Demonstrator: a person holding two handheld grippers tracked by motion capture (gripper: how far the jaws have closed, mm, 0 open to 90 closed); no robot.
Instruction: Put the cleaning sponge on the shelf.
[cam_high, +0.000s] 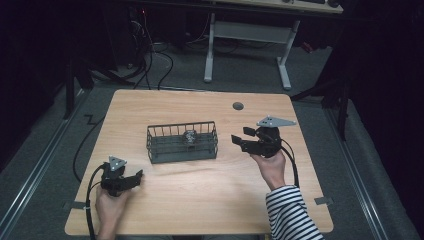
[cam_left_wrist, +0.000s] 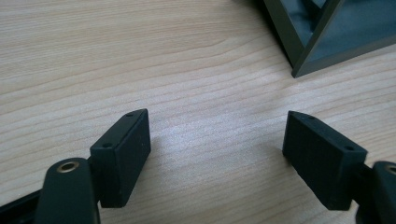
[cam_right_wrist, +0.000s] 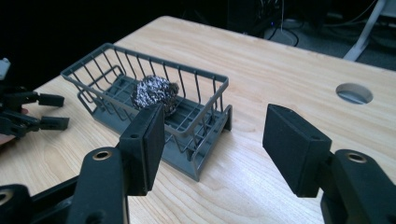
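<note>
The left gripper (cam_high: 131, 178) rested low near the table's front left corner with its jaws apart and nothing between them, and the right gripper (cam_right_wrist: 212, 140) hovered just right of the basket (cam_high: 182, 142), its jaws likewise spread wide and empty. One dark wire basket stood near the middle of the pale wood table (cam_high: 200, 200), holding one crumpled steel-wool ball (cam_right_wrist: 154, 94). The table had one round cable hole (cam_high: 238, 106) near its far edge; beyond lay grey carpet, cables and a white desk frame (cam_high: 250, 45) in a dark room.
</note>
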